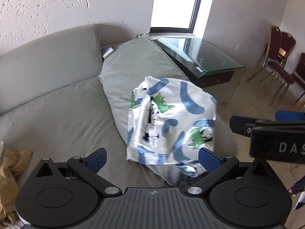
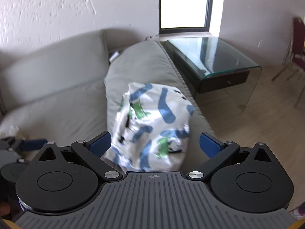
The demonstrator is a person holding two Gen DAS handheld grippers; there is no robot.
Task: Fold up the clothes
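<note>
- Left wrist view: left gripper (image 1: pixel 152 159) is sitting spread, pinching nothing; white cotton garment w/ blue-green print (image 1: pixel 171 122) is lying at 12 o'clock on grey sofa cushion (image 1: pixel 133 66), long axis 12–6.
- Right wrist view: right gripper (image 2: pixel 155 144) is also spread, empty; garment (image 2: pixel 152 126) is bunched at 12, nearer this one, I judge.

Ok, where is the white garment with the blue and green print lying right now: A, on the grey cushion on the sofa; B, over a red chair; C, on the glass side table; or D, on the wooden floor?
A: the printed garment lies bunched on the grey cushion on the sofa, with both grippers open in front of it.
</note>
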